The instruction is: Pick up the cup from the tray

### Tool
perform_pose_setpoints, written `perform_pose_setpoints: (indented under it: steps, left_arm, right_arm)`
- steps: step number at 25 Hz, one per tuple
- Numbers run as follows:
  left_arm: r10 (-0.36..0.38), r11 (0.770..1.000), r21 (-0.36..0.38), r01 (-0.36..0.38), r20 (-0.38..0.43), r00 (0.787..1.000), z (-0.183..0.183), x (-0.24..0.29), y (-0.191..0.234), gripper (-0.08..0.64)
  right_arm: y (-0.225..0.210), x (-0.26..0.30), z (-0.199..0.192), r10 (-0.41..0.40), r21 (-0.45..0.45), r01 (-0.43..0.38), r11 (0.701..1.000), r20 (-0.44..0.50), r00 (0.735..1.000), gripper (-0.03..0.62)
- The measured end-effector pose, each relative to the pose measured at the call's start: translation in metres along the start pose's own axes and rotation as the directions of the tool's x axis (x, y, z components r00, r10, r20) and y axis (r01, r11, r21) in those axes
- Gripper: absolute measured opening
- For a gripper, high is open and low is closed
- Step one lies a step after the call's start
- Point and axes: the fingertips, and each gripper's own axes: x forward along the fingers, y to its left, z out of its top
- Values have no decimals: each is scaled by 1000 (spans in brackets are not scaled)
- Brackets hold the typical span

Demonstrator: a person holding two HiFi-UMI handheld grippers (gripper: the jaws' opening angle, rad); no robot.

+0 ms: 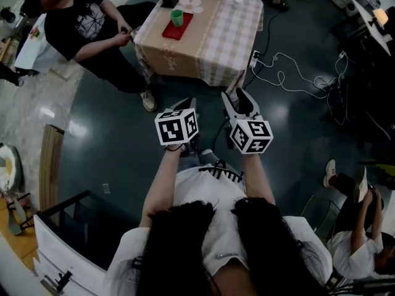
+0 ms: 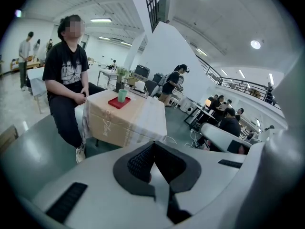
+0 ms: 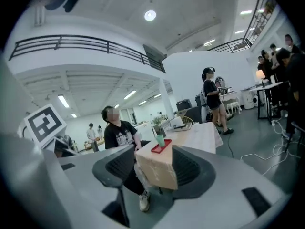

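A tabletop (image 1: pixel 213 42) with a checked cloth is being seen well ahead of both hand-held grippers. The left hand-held gripper (image 2: pixel 153 146) is being held closed, with its jaw tips touching and nothing between them. The right hand-held gripper (image 3: pixel 155 165) is being held open and empty. A red tray (image 1: pixel 172 32) is being carried near the tabletop's left edge. The green cup (image 1: pixel 177 18) is being kept upright on the tray.
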Motion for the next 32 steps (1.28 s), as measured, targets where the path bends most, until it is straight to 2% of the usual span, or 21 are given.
perform_pose_setpoints:
  steps: [1, 2, 12, 17, 25, 32]
  left_arm:
    - [-5, 1000, -5, 5, 1, 1000, 1, 1, -1, 6]
    - [-10, 1000, -11, 10, 4, 1000, 3, 2, -2, 6]
    - [-21, 1000, -17, 22, 32, 999, 28, 28, 5, 6]
    - [-9, 1000, -20, 9, 42, 999, 51, 47, 16, 6]
    - [14, 999, -37, -13, 26, 1000, 101, 90, 52, 6]
    - [27, 999, -25, -27, 10, 1000, 157, 131, 87, 6]
  right_arm:
    - [2, 1, 5, 19, 11, -20, 1000, 33, 999, 261]
    - [4, 2, 8, 37, 12, -37, 999, 53, 998, 284]
    - [-5, 32, 21, 33, -83, -30, 996, 42, 999, 287]
    - [-16, 59, 28, 49, -57, -47, 997, 37, 998, 293]
    - [-19, 140, 36, 78, -96, -79, 992, -20, 997, 328]
    - [-19, 224, 47, 73, -133, -86, 987, -100, 992, 336]
